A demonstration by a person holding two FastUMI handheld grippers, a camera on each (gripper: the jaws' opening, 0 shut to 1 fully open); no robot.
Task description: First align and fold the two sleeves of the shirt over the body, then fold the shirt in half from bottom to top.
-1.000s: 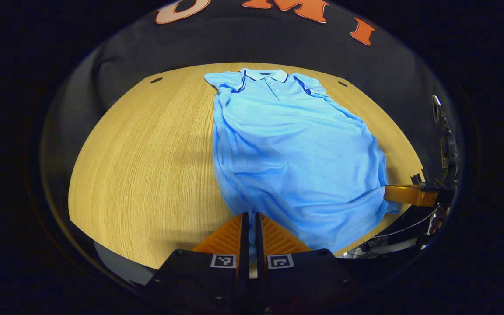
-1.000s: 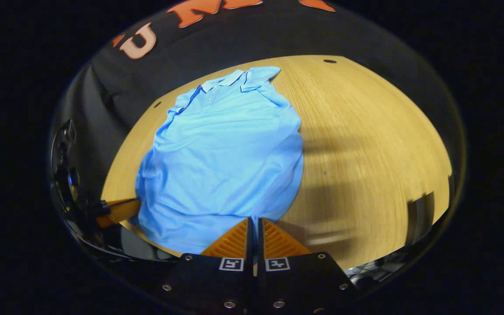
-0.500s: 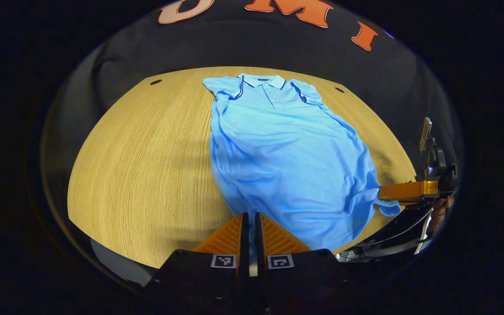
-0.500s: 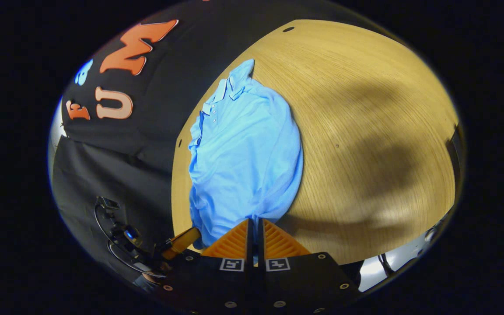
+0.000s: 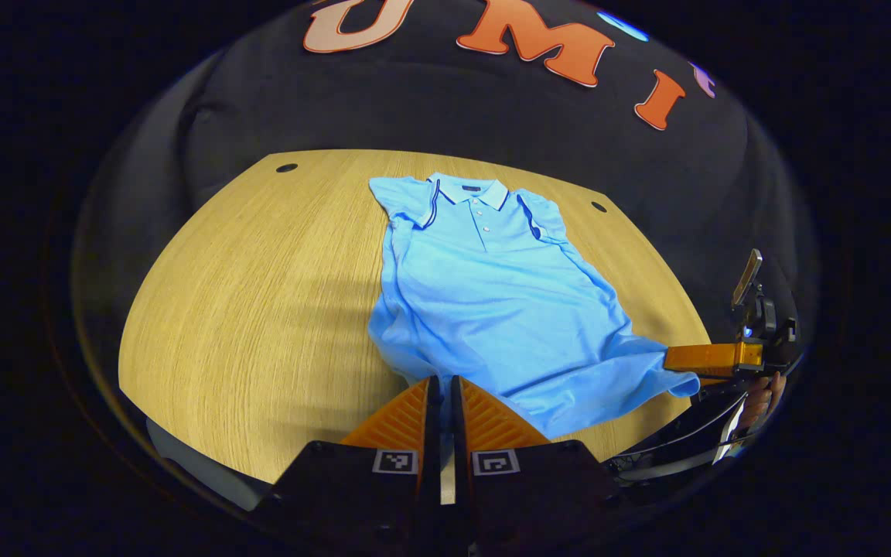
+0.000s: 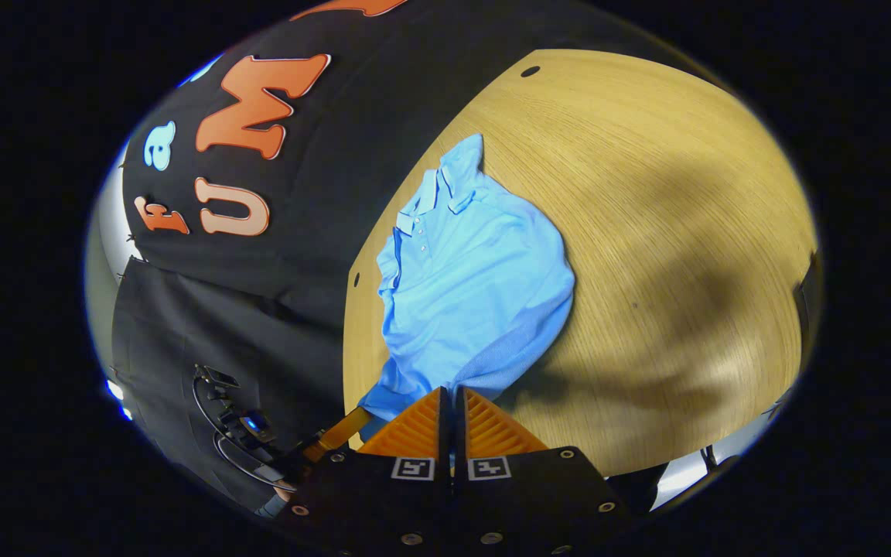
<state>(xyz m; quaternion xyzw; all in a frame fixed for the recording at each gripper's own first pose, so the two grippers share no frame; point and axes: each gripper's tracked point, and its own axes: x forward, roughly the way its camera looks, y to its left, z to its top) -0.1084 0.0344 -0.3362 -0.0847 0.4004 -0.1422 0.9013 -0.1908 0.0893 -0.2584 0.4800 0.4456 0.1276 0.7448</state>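
Shirt (image 5: 492, 302): light blue polo, dark-trimmed collar (image 5: 475, 192), buttons up.
Sleeves: folded in over body.
Pose: collar end flat on my table (image 5: 260, 294); hem end raised, rumpled.

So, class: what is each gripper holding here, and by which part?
Both hold the blue polo shirt at its bottom hem: the left gripper pinches one hem corner, the right gripper the other, lifting that edge off the wooden table.
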